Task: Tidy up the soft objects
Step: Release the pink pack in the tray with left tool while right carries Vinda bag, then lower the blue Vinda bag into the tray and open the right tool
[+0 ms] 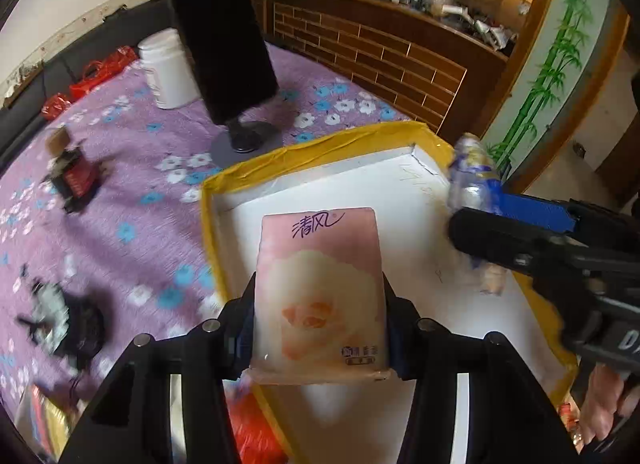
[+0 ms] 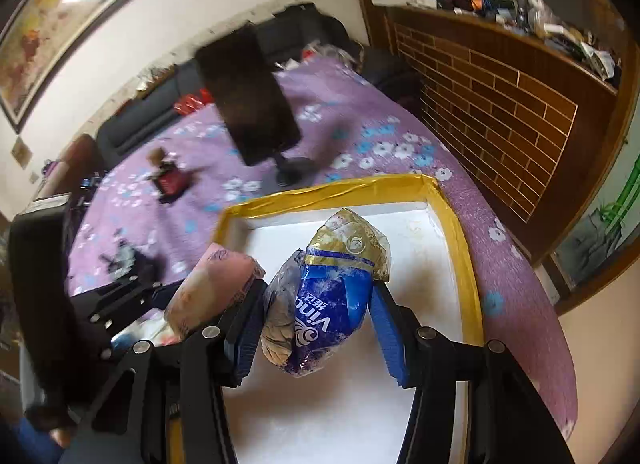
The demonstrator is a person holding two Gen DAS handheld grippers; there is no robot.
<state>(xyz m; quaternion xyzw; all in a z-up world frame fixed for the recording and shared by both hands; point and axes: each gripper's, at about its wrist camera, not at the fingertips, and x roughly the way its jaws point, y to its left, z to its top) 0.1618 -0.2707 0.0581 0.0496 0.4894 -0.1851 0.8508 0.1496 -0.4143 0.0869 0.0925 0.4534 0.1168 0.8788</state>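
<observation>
Both of your grippers hold tissue packs above the yellow-rimmed white tray on the purple flowered table.

The purple flowered tablecloth spans the scene, with a black screen on a stand and a white jar at its far side. The tray lies near you, its white floor bare. Your left gripper has its fingers clamped on the sides of a pink tissue pack, held upright over the tray's left part. Your right gripper has its blue pads pressed against a crumpled blue tissue pack, over the tray's middle. In the right wrist view the pink pack sits just left of the blue one.
</observation>
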